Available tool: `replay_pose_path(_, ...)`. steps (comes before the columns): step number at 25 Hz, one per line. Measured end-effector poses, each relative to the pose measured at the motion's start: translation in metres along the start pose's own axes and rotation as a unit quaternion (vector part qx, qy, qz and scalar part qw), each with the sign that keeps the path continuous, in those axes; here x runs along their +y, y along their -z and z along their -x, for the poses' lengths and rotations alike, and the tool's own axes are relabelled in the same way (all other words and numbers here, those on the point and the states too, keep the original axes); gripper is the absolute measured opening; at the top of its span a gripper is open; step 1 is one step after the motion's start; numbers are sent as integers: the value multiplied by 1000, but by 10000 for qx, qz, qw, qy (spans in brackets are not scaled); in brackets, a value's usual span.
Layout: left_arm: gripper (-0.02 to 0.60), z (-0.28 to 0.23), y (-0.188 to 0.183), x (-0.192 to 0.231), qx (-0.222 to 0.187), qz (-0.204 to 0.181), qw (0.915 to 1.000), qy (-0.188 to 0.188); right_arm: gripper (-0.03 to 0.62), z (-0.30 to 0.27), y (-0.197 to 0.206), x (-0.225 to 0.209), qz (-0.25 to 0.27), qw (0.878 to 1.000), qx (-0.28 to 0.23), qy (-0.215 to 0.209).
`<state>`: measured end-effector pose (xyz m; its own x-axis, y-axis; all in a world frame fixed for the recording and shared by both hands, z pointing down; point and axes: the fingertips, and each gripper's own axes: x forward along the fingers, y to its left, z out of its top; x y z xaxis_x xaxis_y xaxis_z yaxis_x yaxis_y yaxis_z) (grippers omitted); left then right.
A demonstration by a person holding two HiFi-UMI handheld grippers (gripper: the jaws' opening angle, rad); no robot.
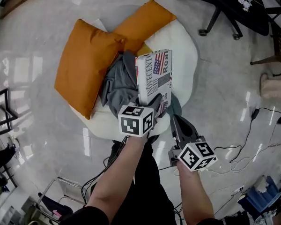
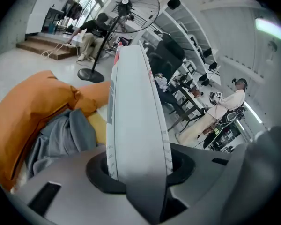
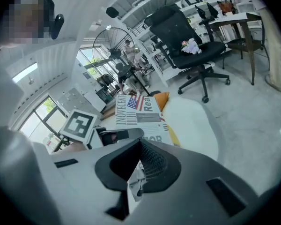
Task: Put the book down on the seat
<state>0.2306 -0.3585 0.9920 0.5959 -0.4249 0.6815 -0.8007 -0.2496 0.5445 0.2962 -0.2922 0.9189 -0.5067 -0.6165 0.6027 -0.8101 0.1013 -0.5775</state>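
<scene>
The book [image 1: 154, 78], white with a flag and big print on its cover, stands upright over the white beanbag seat [image 1: 185, 46]. My left gripper [image 1: 155, 108] is shut on its lower edge. In the left gripper view the book [image 2: 133, 121] rises edge-on from between the jaws of the left gripper [image 2: 136, 175]. My right gripper [image 1: 175, 120] hangs lower right of the book, apart from it, jaws together with nothing held. The right gripper view shows its closed jaws [image 3: 137, 172] with the book [image 3: 141, 116] and the seat [image 3: 192, 121] beyond.
Two orange cushions [image 1: 84, 64] [image 1: 145, 22] and a grey cloth [image 1: 118, 86] lie on the seat's left part. A black office chair [image 1: 225, 3] stands at the back right. Cables [image 1: 246, 156] trail on the floor at right. A floor fan [image 2: 131, 8] stands behind.
</scene>
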Motion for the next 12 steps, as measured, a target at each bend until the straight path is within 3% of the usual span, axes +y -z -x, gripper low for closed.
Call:
replay_pose_path(3,169,-36,7,17,202,199,9995,101,12,-1,14,-12,61,9998,207,54)
replay_pose_path(6,167,-71,10,35,448,52,9990,73,12,3,22,-26,100,9993,317,158)
replay_pose_path(9,180,-86,11,58,687,-515,9960,-252,12,5,30,-32,142,9990,375,206)
replay_pose_path(12,270,-78,2,88,798,-980,9872,-971,12,4,31,-31,191,9988,419,169)
